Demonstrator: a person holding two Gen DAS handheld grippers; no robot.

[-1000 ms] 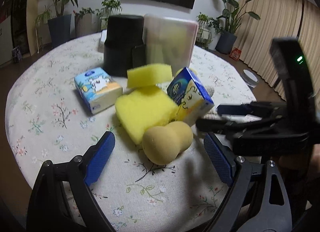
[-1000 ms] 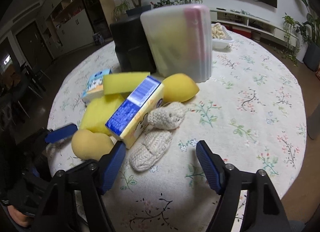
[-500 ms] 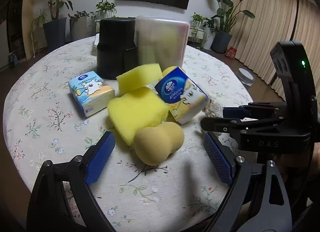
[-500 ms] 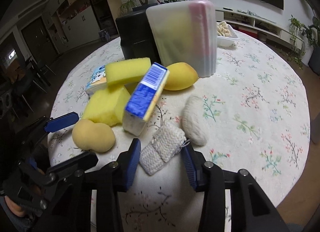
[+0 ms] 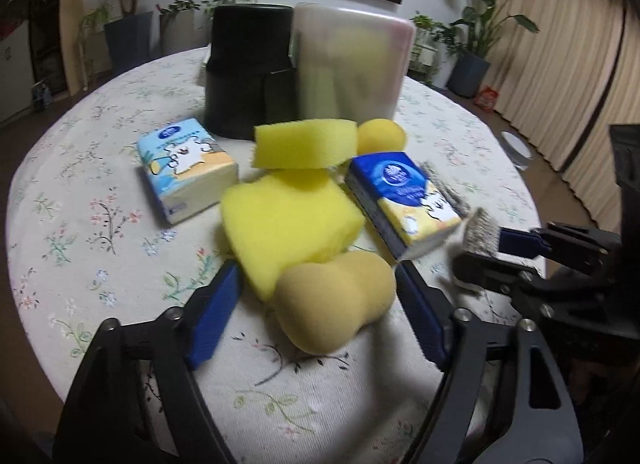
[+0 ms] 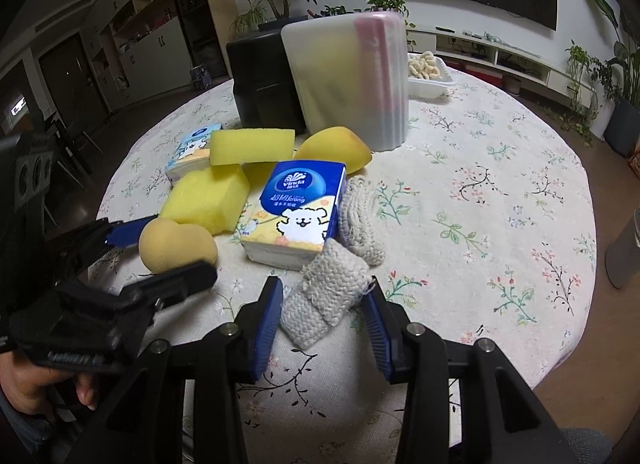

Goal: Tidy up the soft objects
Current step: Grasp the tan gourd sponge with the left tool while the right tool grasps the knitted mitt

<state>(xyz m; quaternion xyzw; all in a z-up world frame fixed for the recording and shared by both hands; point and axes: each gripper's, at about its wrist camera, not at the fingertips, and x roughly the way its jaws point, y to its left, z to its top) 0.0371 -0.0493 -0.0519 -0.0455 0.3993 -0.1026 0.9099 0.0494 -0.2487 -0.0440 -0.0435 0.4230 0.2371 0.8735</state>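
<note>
The right side of the round table (image 6: 500,167) lies bare out to its edge, giving open passage. The middle is crowded: yellow sponges (image 5: 284,215), tissue packs (image 6: 296,207), and behind them a black container (image 5: 248,71) and frosted bin (image 6: 348,75) block the far side.

Left wrist view looks low and close past its fingers (image 5: 216,312) across the counter (image 5: 80,223). Right wrist view faces the same pile from its other side; both share the blue tissue pack (image 5: 404,199) (image 6: 298,207).

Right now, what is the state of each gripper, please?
Left gripper: open, its fingers either side of the peanut-shaped sponge.
Right gripper: shut on a knitted cloth.
</note>
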